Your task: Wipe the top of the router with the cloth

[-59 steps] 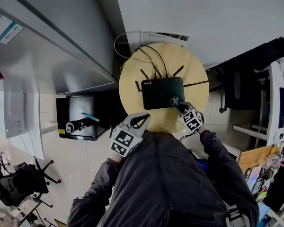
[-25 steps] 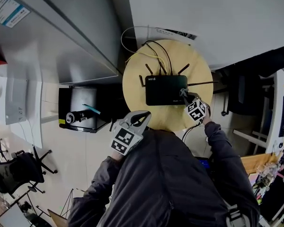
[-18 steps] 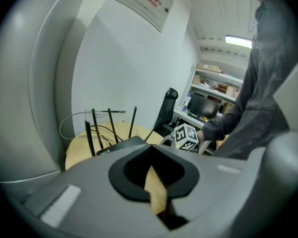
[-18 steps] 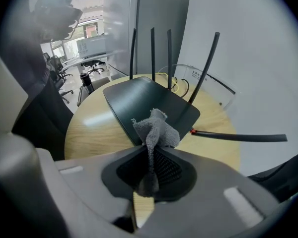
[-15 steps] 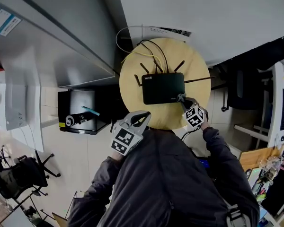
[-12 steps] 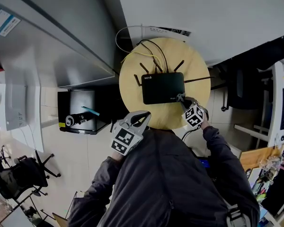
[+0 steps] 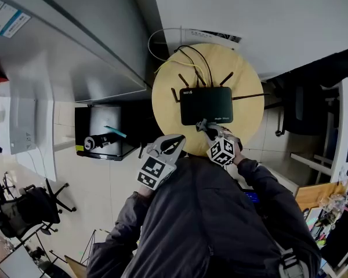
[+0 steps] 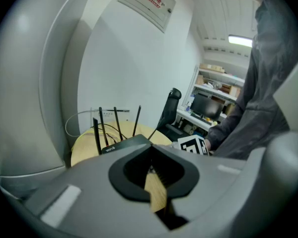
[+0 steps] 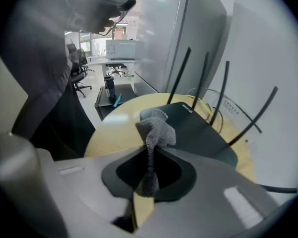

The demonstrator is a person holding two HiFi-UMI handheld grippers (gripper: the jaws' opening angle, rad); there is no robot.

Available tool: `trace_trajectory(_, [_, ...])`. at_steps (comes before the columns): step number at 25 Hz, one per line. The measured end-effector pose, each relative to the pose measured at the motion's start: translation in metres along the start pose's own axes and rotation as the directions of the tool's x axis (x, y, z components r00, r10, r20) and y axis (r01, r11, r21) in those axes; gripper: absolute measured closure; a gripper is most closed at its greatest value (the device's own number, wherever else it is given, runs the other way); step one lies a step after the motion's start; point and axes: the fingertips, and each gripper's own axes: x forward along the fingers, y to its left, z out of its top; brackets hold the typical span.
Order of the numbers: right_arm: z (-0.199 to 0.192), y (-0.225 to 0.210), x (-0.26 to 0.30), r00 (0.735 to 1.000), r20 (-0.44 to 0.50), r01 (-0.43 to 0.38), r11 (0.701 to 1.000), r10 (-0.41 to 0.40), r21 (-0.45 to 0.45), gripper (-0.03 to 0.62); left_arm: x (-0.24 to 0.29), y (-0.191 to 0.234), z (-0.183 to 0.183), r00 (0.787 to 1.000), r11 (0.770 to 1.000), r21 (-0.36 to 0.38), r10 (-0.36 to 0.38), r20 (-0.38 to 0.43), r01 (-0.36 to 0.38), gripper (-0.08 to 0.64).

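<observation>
Grey left gripper (image 7: 175, 141) is staying clenched on nothing beside the torso, unmoved. Right gripper (image 7: 203, 127) is pinching the cloth (image 9: 156, 128), having slid left from the router's (image 7: 206, 105) right front corner to mid near edge. Router is sitting unshifted on the round wooden table (image 7: 165, 91).

Noted for the right gripper (image 7: 203, 128): now stands near the middle of the router (image 7: 206, 103) front edge, leftward of the right front corner occupied half a second ago. Brings the clamped cloth (image 9: 156, 129) along to that edge.
</observation>
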Motion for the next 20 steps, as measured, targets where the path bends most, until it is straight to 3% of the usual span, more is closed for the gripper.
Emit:
trace_trajectory(2, [0.016, 0.020, 0.013, 0.998, 0.019, -0.063, 0.997, 0.063, 0.037, 0.563, -0.004, 0.002, -0.002, 1.000, 1.000, -0.001, 0.007, -0.002, -0.007, 0.560])
trace_trajectory(5, [0.032, 0.036, 0.037, 0.991, 0.025, -0.132, 0.977, 0.129, 0.168, 0.563, -0.010, 0.007, -0.006, 1.000, 1.000, -0.006, 0.013, -0.005, -0.013, 0.560])
trace_trajectory(9, [0.039, 0.037, 0.063, 0.989, -0.002, -0.138, 0.938, 0.147, 0.318, 0.563, -0.018, 0.014, -0.009, 1.000, 1.000, -0.005, 0.013, -0.006, -0.013, 0.560])
trace_trajectory(14, [0.038, 0.040, 0.077, 0.987, 0.025, -0.150, 0.837, 0.161, 0.526, 0.563, -0.021, 0.020, -0.011, 1.000, 1.000, 0.004, -0.001, -0.003, 0.001, 0.560])
trace_trajectory(20, [0.017, 0.023, 0.074, 0.993, 0.019, -0.099, 0.736, 0.116, 0.670, 0.563, -0.014, 0.022, -0.004, 0.999, 0.999, 0.029, -0.045, 0.008, 0.044, 0.560])
